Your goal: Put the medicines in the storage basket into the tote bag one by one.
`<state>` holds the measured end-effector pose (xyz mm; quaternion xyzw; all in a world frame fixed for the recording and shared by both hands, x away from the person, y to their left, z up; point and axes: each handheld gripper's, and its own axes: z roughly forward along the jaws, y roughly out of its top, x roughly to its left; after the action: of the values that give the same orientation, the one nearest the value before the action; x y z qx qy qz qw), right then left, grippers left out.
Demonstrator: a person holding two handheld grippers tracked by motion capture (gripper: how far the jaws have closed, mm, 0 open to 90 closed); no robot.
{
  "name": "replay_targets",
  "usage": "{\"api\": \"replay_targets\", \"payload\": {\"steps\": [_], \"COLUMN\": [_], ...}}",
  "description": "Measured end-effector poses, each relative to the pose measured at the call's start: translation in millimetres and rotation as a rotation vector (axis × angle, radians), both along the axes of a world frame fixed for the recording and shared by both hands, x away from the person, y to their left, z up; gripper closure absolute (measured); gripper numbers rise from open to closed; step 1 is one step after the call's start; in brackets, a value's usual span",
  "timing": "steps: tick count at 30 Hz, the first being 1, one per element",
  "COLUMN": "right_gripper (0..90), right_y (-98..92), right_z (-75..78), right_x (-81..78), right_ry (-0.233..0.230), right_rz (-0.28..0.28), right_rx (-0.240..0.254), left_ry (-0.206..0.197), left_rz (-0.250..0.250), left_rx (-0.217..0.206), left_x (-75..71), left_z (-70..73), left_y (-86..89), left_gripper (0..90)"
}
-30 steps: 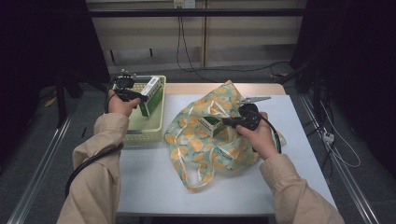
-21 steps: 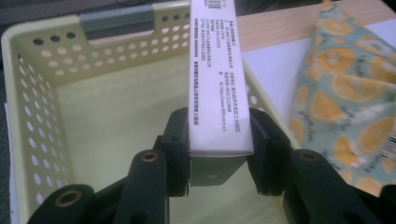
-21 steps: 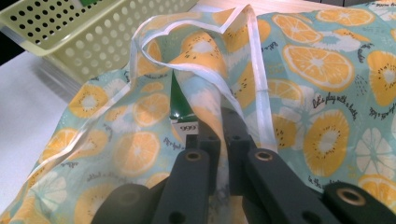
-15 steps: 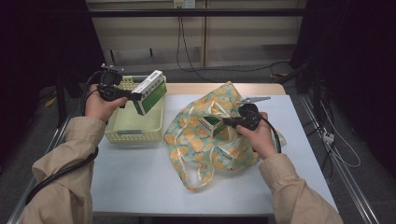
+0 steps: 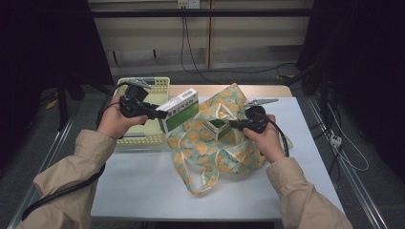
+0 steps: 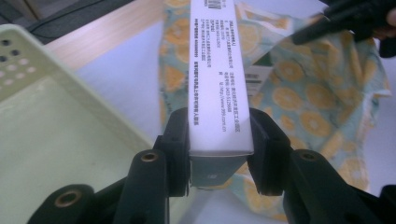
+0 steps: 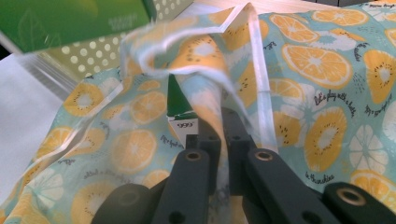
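My left gripper [image 5: 152,110] is shut on a long white and green box [image 5: 179,109], which it holds in the air over the basket's right rim, one end toward the bag. In the left gripper view the box [image 6: 217,79] runs away from the jaws, and both pads [image 6: 180,140] press its sides. A fabric bag with an orange-slice print [image 5: 215,152] lies on the table. My right gripper [image 5: 234,125] is shut on the bag's edge [image 7: 212,93] and lifts it. A second green and white box [image 7: 180,105] shows inside the bag's mouth.
A pale green perforated basket [image 5: 143,138] stands at the table's left, beside the bag. A grey metal piece [image 5: 260,101] lies behind the bag. Black cables trail from both grippers. The white table [image 5: 143,186] has bare room in front.
The left hand has carried the box rightward from above the basket toward the bag's mouth. The right hand and the pinched bag edge have stayed still.
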<state>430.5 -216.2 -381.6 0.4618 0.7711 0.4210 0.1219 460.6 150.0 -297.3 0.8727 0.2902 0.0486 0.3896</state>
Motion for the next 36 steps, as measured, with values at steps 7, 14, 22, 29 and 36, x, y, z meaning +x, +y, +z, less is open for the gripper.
{"api": "replay_targets", "payload": {"steps": [7,14,22,29,36], "right_gripper": [89.1,89.1,89.1,89.1,89.2], "right_y": [-2.1,-3.4,0.9,0.6,3.2], "right_z": [0.3,0.7,-2.5,3.1,8.8], "right_x": [-1.6,-0.8,2.6,3.5,1.9], "right_ry": [-0.001,-0.003,0.005,-0.006,-0.014], "right_rz": [-0.012,-0.015,-0.017,-0.014,-0.006], "right_rx": [0.005,0.004,0.01,0.008,0.011], "left_ry": [-0.022,-0.045,-0.023,0.006,0.036], "left_rz": [-0.038,-0.041,-0.133,-0.205,-0.249], "left_rx": [0.009,-0.019,-0.036,-0.034,0.01], "left_x": [-10.9,-12.5,-30.2,-39.6,-39.7], "left_z": [-1.8,21.1,17.2,-5.0,-32.8], "left_y": [-8.9,1.8,-11.2,-30.3,-55.2], "left_gripper": [63.3,63.3,63.3,63.2,63.2]}}
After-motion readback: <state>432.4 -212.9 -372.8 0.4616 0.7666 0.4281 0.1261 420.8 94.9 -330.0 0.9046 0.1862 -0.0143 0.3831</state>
